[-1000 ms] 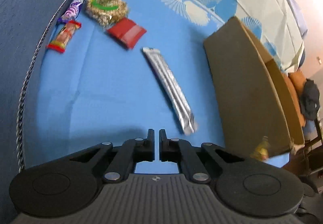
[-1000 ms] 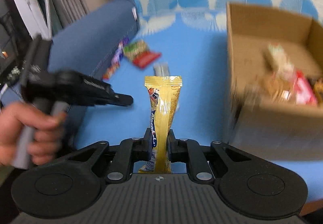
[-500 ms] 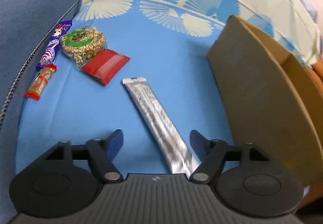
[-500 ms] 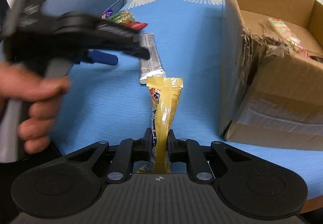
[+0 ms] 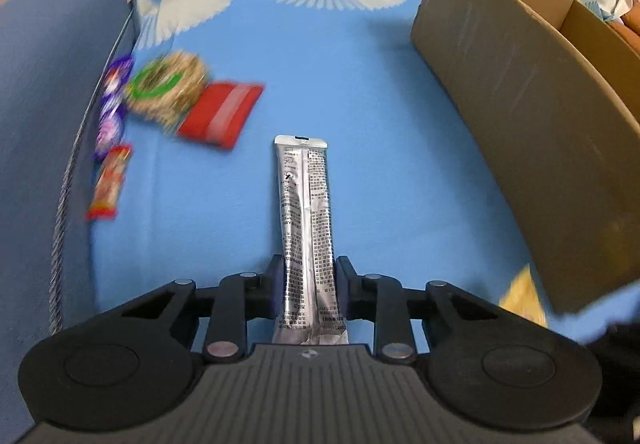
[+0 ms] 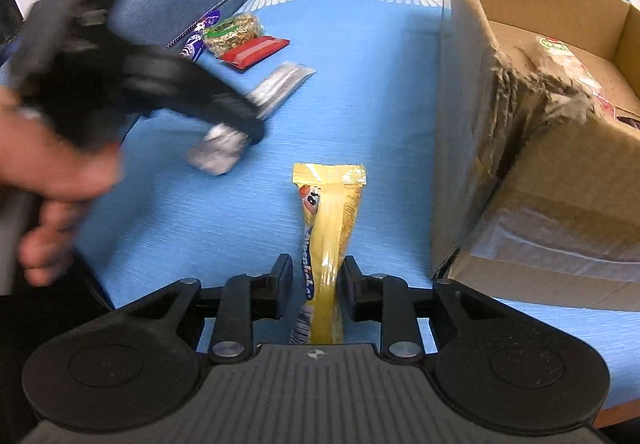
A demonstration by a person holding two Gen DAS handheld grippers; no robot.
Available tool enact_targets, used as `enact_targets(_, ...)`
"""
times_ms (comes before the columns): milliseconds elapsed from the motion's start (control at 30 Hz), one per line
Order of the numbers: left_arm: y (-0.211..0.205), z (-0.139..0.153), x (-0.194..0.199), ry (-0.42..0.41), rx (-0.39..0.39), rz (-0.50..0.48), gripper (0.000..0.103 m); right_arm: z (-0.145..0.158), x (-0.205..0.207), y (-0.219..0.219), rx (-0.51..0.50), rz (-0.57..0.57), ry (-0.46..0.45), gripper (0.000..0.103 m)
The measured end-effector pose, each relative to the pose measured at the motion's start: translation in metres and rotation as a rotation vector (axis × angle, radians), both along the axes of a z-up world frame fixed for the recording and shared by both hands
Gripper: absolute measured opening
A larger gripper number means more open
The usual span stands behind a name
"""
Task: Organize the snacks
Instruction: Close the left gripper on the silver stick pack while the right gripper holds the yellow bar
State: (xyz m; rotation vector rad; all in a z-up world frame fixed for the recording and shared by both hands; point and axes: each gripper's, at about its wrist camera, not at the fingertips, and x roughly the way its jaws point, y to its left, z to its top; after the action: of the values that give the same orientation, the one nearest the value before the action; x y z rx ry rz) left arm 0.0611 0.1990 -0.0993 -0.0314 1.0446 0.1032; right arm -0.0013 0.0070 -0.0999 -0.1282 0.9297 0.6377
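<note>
My left gripper (image 5: 307, 284) is shut on a long silver snack stick (image 5: 306, 211), which points away over the blue sheet. In the right wrist view the left gripper (image 6: 248, 127) shows blurred, holding the silver stick (image 6: 280, 83). My right gripper (image 6: 316, 280) has its jaws slightly parted around a yellow snack packet (image 6: 328, 228); there is a small gap on the left side. An open cardboard box (image 6: 532, 147) with several snacks inside stands to the right.
Loose snacks lie at the far left: a red packet (image 5: 220, 111), a round seed cake with a green ring (image 5: 164, 87), a purple bar (image 5: 112, 103) and a small red-orange bar (image 5: 108, 183). A dark blue cushion (image 5: 44, 103) borders the left.
My left gripper opened, moved over the silver stick and closed on it. My right gripper's jaws have parted slightly around the yellow packet and moved nearer the box.
</note>
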Motion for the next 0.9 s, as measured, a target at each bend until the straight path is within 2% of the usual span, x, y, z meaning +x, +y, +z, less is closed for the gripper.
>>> enact_targets(100,0.023,0.003,-0.022,0.031,-0.119,0.032,0.029,0.001,-0.001,-0.002,0.006,-0.001,0.003,0.028)
enact_targets(267,0.03,0.001,-0.05,0.005,-0.19,0.054,0.03,0.002,0.001,-0.005,0.011,-0.02,0.004,0.028)
enact_targets(433,0.021,-0.002,-0.046,0.01,-0.173,0.047,0.032,0.002,0.002,-0.008,0.016,-0.036,0.006,0.028)
enact_targets(500,0.018,-0.003,-0.046,0.013,-0.167,0.03,0.039,0.002,0.001,-0.009,0.018,-0.039,0.005,0.028)
enact_targets(567,0.018,-0.005,-0.045,0.012,-0.174,0.017,0.042,0.002,0.001,-0.011,0.021,-0.041,0.005,0.028)
enact_targets(700,0.021,-0.007,-0.045,0.009,-0.19,0.025,0.042,0.001,0.001,-0.013,0.02,-0.046,0.001,0.028)
enact_targets(833,0.013,-0.007,-0.044,0.009,-0.141,0.005,0.041,0.0,0.0,-0.01,0.011,-0.047,-0.007,0.028)
enact_targets(900,0.01,-0.007,-0.044,0.007,-0.112,0.005,0.033,0.0,-0.001,-0.008,0.001,-0.043,-0.017,0.027)
